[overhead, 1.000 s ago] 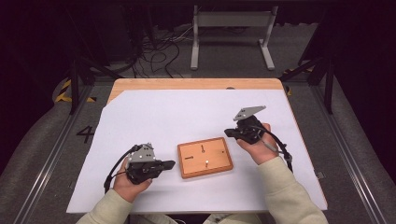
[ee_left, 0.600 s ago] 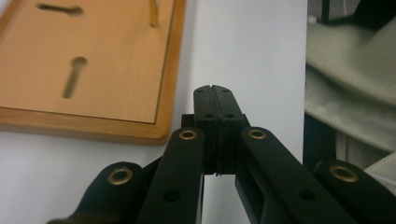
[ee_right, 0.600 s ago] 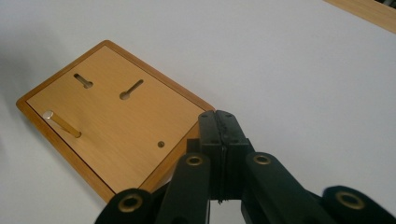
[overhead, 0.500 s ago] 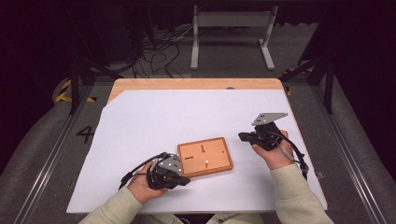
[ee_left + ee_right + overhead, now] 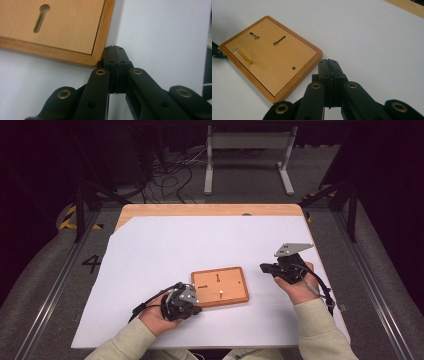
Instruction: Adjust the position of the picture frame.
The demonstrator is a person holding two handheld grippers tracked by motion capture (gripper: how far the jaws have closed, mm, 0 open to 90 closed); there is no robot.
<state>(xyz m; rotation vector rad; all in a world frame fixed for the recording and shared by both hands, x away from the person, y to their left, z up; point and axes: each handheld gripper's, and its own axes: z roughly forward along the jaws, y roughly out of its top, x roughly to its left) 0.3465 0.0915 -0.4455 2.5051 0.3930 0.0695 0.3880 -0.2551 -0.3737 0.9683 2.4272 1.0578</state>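
Observation:
A flat wooden board [image 5: 220,286] with keyhole slots and a small metal peg [image 5: 235,50] lies on the white sheet, near the front middle. My left gripper [image 5: 194,306] is shut with nothing in it, and its tips [image 5: 114,50] rest against the board's near left corner [image 5: 96,59]. One keyhole slot [image 5: 40,18] shows close up on the board [image 5: 57,27]. My right gripper [image 5: 263,267] is shut and empty, a short way to the right of the board. Its tips [image 5: 328,63] hover just off the right edge of the board [image 5: 272,57].
A white sheet [image 5: 165,245] covers most of the wooden table [image 5: 210,210]. Beyond the far edge are a white metal stand [image 5: 247,142] and loose cables [image 5: 165,175] on the floor. Black frame legs [image 5: 80,210] flank the table.
My left gripper has slid right to the board's near left corner. My right gripper has drawn back to the right and nearer the front edge. The board stays in place.

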